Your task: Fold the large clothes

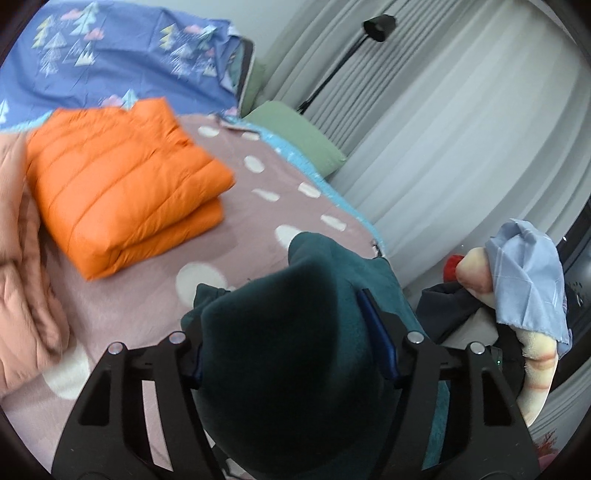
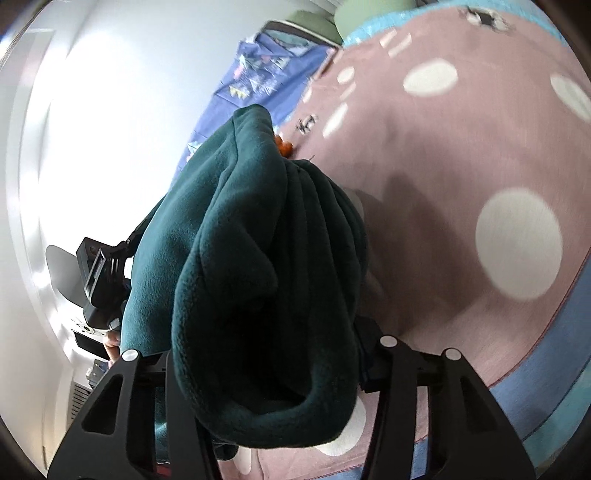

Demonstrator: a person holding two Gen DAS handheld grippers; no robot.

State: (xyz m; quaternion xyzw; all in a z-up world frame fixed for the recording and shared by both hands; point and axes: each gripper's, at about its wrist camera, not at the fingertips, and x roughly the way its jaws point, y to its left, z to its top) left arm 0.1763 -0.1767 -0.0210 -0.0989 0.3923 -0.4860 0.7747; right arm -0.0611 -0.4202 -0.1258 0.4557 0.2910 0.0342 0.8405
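One orange jacket (image 1: 122, 188) lies folded on the dotted bedspread (image 1: 258, 184). The teal fleece (image 1: 295, 350) is not yet folded: it hangs bunched above the bed, left gripper (image 1: 295, 354) and right gripper (image 2: 266, 354) each clamped on a thick wad. A pink garment (image 1: 22, 258) waits beside the jacket. The floor lamp (image 1: 376, 27) and curtains (image 1: 461, 147) stand well apart.
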